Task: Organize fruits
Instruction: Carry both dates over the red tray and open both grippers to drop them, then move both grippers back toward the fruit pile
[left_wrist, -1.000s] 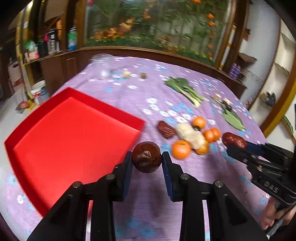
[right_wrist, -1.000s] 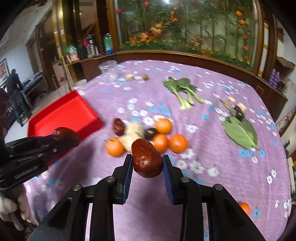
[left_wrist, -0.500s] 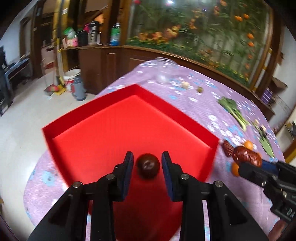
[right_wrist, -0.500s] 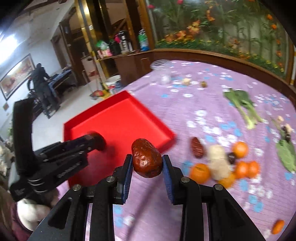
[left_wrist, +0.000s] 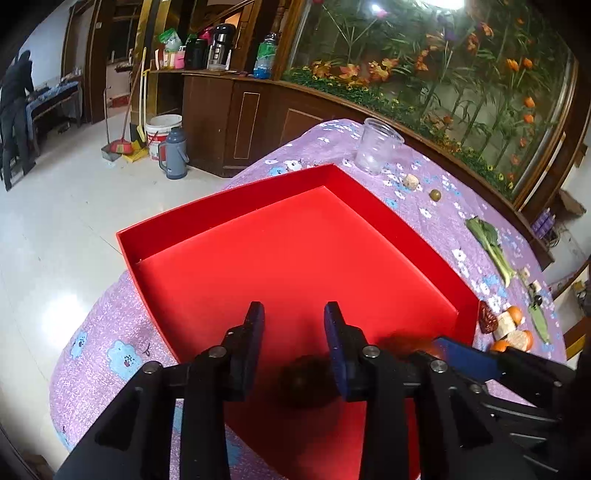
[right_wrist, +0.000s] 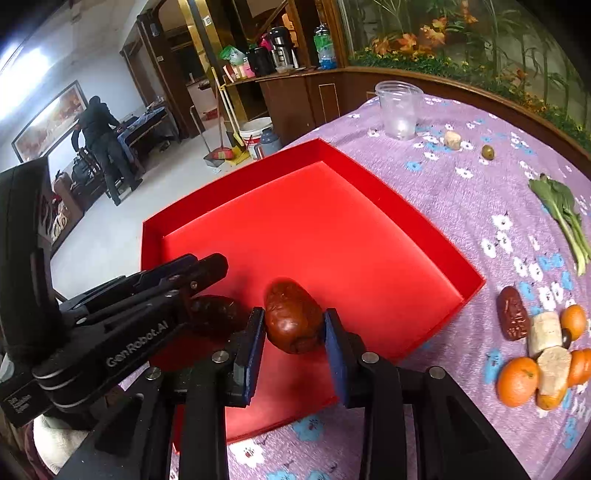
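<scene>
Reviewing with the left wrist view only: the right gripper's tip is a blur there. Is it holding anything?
Observer: Yes. In the right wrist view the right gripper is shut on a red date, above the red tray.
Operator: And the dark blur under the left jaws?
Observer: A dark date, sharper from the right wrist. The left gripper has just been opening its jaws; the date sits low at its fingertips, not clamped.
</scene>
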